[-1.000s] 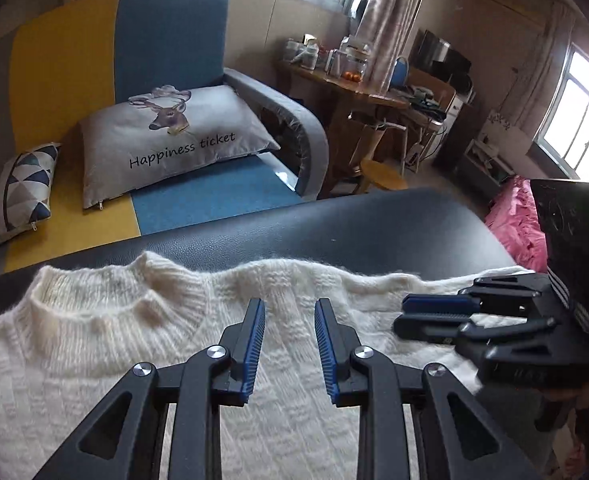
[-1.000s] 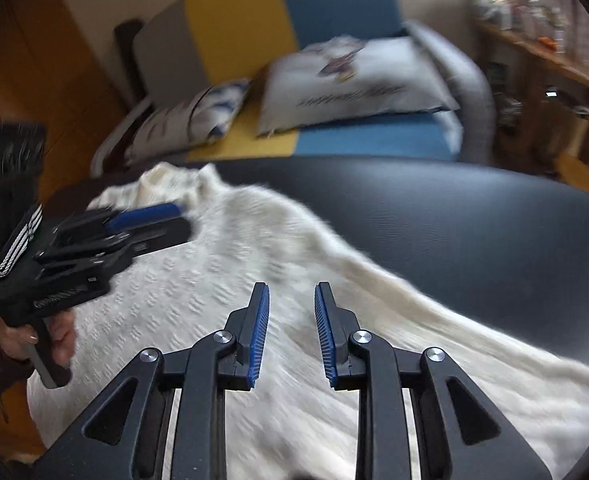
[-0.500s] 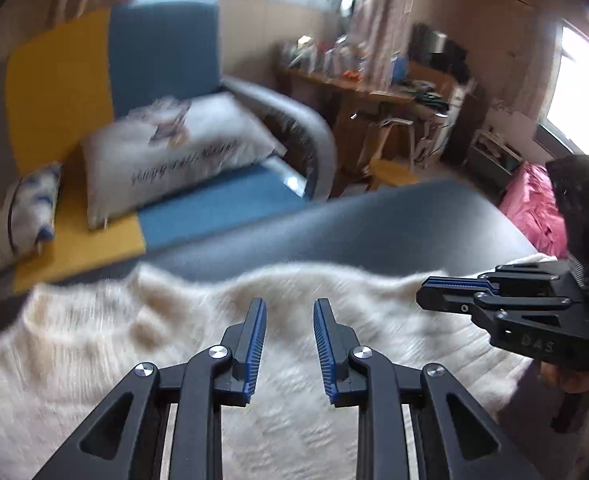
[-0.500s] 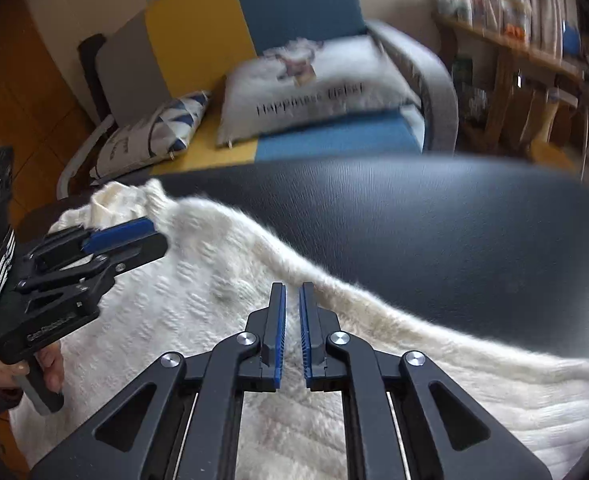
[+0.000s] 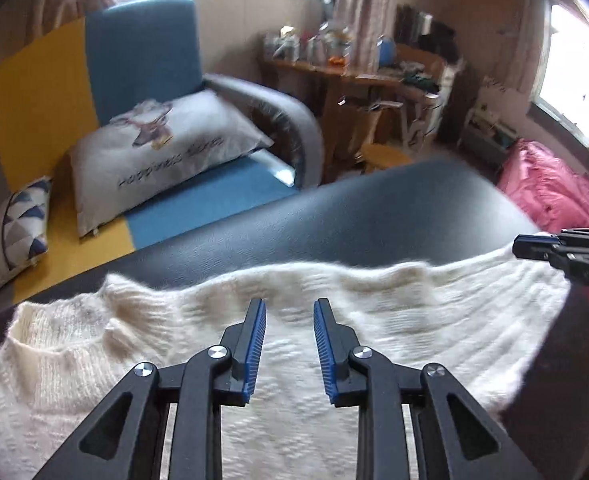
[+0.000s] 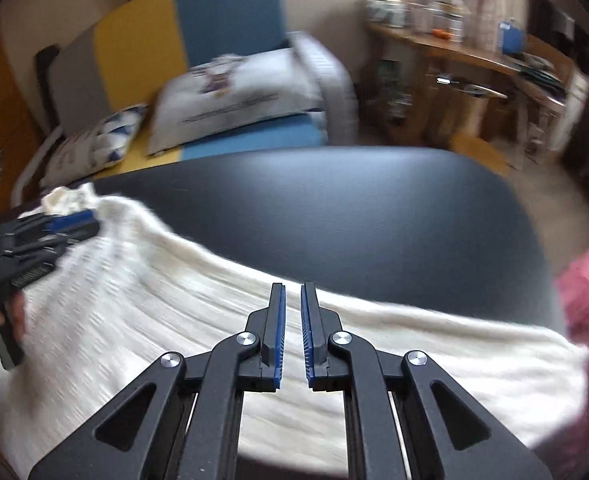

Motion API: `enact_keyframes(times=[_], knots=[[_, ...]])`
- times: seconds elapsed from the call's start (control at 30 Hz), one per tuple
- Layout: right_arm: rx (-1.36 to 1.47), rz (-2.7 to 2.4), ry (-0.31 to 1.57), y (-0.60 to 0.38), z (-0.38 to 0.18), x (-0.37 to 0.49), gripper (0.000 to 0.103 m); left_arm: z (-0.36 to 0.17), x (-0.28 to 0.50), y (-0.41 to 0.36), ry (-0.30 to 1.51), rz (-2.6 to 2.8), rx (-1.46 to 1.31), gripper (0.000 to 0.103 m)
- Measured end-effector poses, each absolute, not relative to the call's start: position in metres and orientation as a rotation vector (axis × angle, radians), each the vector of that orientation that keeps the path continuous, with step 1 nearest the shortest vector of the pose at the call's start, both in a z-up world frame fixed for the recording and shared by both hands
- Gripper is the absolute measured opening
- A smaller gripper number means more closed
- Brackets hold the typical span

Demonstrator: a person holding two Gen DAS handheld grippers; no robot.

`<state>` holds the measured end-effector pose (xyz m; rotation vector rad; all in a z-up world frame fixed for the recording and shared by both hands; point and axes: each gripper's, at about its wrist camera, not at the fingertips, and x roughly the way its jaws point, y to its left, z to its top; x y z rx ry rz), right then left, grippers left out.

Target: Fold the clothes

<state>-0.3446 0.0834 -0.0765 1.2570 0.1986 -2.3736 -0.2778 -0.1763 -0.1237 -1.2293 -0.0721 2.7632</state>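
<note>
A cream knitted sweater [image 5: 414, 320] lies flat on a black padded table [image 5: 374, 220], its collar at the left in the left wrist view. My left gripper [image 5: 290, 304] hovers over the sweater's chest, open, with nothing between its blue pads. In the right wrist view it shows at the left [image 6: 82, 220], near the collar, held by a hand. My right gripper [image 6: 292, 286] is shut with only a thin slit and nothing in it, above the far edge of the sweater [image 6: 134, 280] on the table [image 6: 334, 208]. Its tips show at the right edge of the left wrist view [image 5: 534, 246].
Beyond the table stands a blue and yellow sofa [image 5: 142, 60] with a grey printed cushion [image 5: 162, 156] and a patterned one [image 5: 22, 224]. A cluttered wooden desk [image 5: 354, 76] and a stool [image 5: 386, 156] sit further back. Pink fabric [image 5: 550, 196] lies right of the table.
My right gripper's jaws closed and it slid right along the sweater's far edge, away from the left gripper. The left gripper shifted a little and stayed open.
</note>
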Motion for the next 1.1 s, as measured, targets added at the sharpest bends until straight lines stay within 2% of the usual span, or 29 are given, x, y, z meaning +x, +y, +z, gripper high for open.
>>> enact_keyframes(times=[0.17, 0.27, 0.43, 0.57, 0.67, 0.77, 0.9, 1.03, 1.1], knots=[[1.402, -2.484, 0.148, 0.149, -0.105, -0.367, 0.009, -0.136, -0.28, -0.133, 0.099, 2.669, -1.295, 0.025], [1.397, -2.511, 0.09, 0.164, -0.114, -0.372, 0.008, -0.145, -0.278, -0.123, 0.156, 2.677, -1.309, 0.025], [1.35, -2.517, 0.031, 0.179, -0.099, -0.36, 0.009, -0.129, -0.271, -0.125, 0.063, 2.679, -1.298, 0.025], [1.307, -2.499, 0.067, 0.199, -0.087, -0.333, 0.009, -0.124, -0.264, -0.107, 0.123, 2.654, -1.235, 0.025], [1.39, -2.497, 0.164, 0.197, -0.108, -0.331, 0.009, -0.138, -0.266, -0.091, 0.205, 2.595, -1.294, 0.025], [1.392, -2.505, 0.036, 0.214, -0.114, -0.336, 0.008, -0.141, -0.266, -0.088, 0.221, 2.607, -1.291, 0.025], [1.358, -2.543, -0.054, 0.227, -0.097, -0.331, 0.009, -0.128, -0.259, -0.094, 0.123, 2.626, -1.273, 0.025], [1.322, -2.541, 0.063, 0.221, -0.085, -0.316, 0.01, -0.116, -0.241, -0.091, 0.098, 2.621, -1.207, 0.025], [1.44, -2.534, 0.116, 0.229, -0.105, -0.319, 0.01, -0.128, -0.238, -0.077, 0.181, 2.582, -1.241, 0.025]])
